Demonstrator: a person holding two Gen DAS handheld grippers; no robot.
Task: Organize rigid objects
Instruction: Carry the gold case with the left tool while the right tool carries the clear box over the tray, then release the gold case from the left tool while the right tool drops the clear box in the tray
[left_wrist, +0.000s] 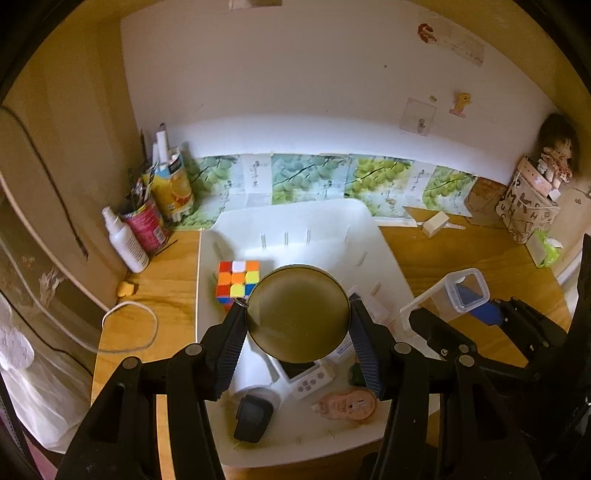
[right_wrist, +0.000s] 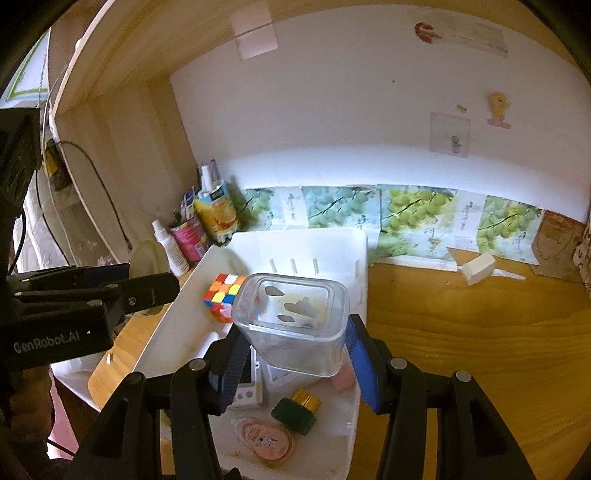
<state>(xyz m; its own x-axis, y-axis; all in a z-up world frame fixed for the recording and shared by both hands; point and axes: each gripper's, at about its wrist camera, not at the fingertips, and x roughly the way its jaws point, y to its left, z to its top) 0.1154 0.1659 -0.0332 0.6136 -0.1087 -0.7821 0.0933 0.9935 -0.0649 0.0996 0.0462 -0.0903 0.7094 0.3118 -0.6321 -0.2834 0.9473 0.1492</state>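
Note:
My left gripper (left_wrist: 297, 314) is shut on a round brass-coloured tin (left_wrist: 298, 313) and holds it above the white plastic bin (left_wrist: 369, 221). My right gripper (right_wrist: 291, 332) is shut on a clear square plastic container (right_wrist: 295, 321) and holds it over the same bin (right_wrist: 354, 240). In the bin lie a Rubik's cube (left_wrist: 236, 282), a black device (left_wrist: 253, 417), a white handheld gadget (left_wrist: 310, 380) and a pink tape dispenser (left_wrist: 349, 404). The right wrist view also shows the cube (right_wrist: 223, 295), a dark green bottle with a gold cap (right_wrist: 297, 410) and the pink dispenser (right_wrist: 266, 437).
The wooden desk (left_wrist: 461, 254) holds a white spray bottle (left_wrist: 123, 240), a pink can of pens (left_wrist: 146, 221) and a juice carton (left_wrist: 171, 188) at back left. A white block (right_wrist: 478, 267) lies at back right. A white cable (left_wrist: 129, 325) loops left of the bin.

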